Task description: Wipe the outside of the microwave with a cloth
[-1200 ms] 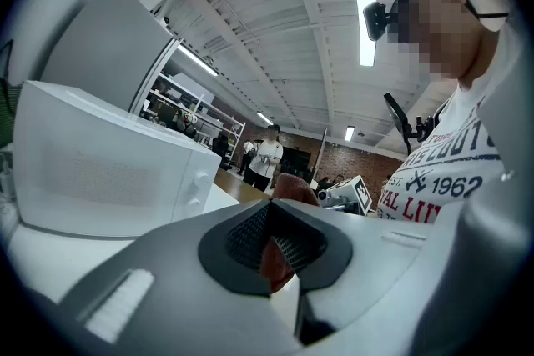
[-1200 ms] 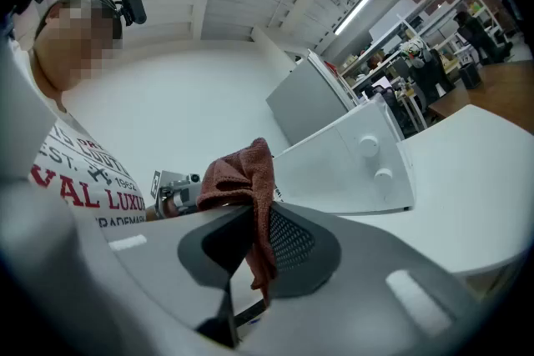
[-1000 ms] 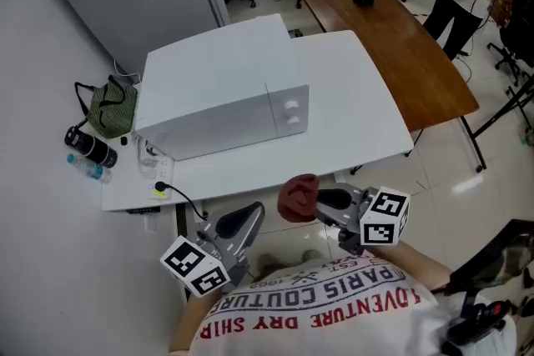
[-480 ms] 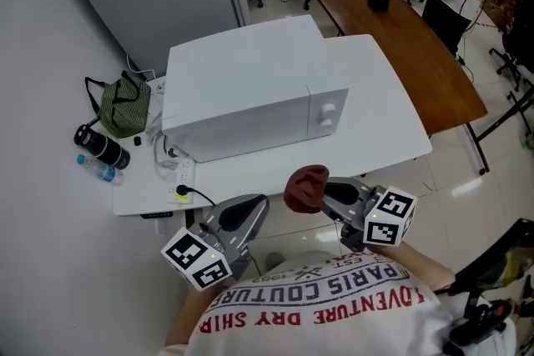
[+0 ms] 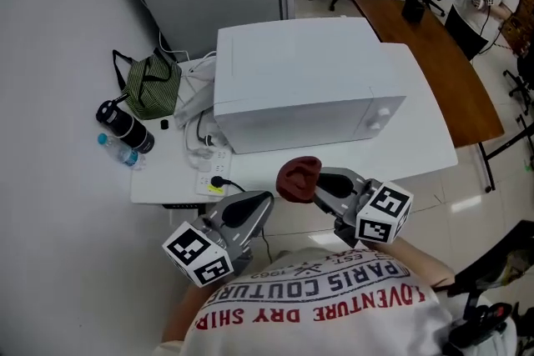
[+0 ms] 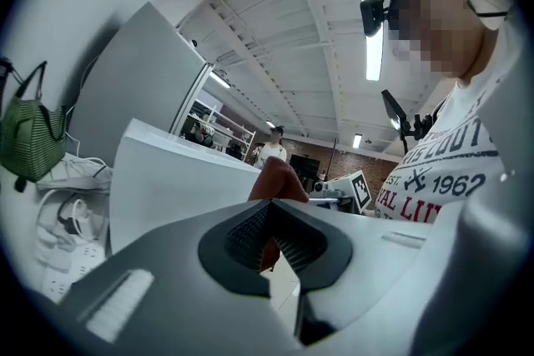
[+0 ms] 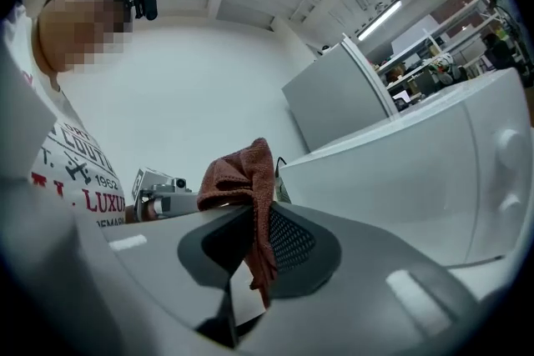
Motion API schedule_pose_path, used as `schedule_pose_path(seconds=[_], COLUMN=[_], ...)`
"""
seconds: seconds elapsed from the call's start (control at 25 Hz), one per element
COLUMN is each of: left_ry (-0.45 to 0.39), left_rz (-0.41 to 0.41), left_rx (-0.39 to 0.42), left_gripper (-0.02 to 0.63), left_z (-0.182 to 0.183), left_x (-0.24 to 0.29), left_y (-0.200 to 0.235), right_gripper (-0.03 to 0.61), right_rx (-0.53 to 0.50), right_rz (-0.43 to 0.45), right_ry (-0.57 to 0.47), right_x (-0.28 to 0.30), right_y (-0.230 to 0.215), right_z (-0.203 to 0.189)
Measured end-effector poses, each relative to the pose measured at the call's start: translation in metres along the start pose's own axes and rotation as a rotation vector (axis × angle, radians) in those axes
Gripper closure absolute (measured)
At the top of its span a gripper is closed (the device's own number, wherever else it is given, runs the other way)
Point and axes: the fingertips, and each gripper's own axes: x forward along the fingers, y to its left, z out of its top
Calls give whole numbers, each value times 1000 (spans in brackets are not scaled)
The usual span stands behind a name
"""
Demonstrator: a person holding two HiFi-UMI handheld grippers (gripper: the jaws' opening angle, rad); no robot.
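Right gripper view: your right gripper [image 7: 253, 217] is clamped on the cloth [image 7: 238, 175], a rust-red terry rag, crumpled above the dark mesh-textured pads, with one end hanging below.
Left gripper: your left gripper [image 6: 269, 210] has its jaws pressed together with nothing between them.
Cloth position: in the air before the table edge, near the microwave but apart from it.
Microwave [image 5: 300, 79]: smooth white box with two round knobs, standing on the white table [image 5: 424, 131].
Beside it: a green striped bag [image 5: 153, 86] of soft fabric and a dark cylindrical flask [image 5: 125, 127].
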Motion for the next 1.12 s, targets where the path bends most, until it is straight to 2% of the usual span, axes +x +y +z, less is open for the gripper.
schedule_pose_path(seconds=[0.12, 0.36, 0.6, 0.84, 1.12], left_ry=[-10, -37, -62, -74, -70], left_rz=[43, 146, 236, 304, 334], left_rx=[-6, -18, -71, -96, -105], left_gripper=[609, 609, 609, 609, 609], left_z=[-1, -5, -18, -24, -28], left_x=[-23, -69, -107, -130, -134], left_y=[16, 40, 53, 66, 67], right_gripper=[541, 540, 540, 540, 540], right_rx=[-40, -47, -57, -79, -121], right_rz=[28, 42, 34, -28, -87], right_ry=[10, 0, -3, 6, -10], right_x=[35, 99, 141, 166, 189], right_y=[3, -3, -8, -26, -42], right_z=[1, 4, 5, 1, 2])
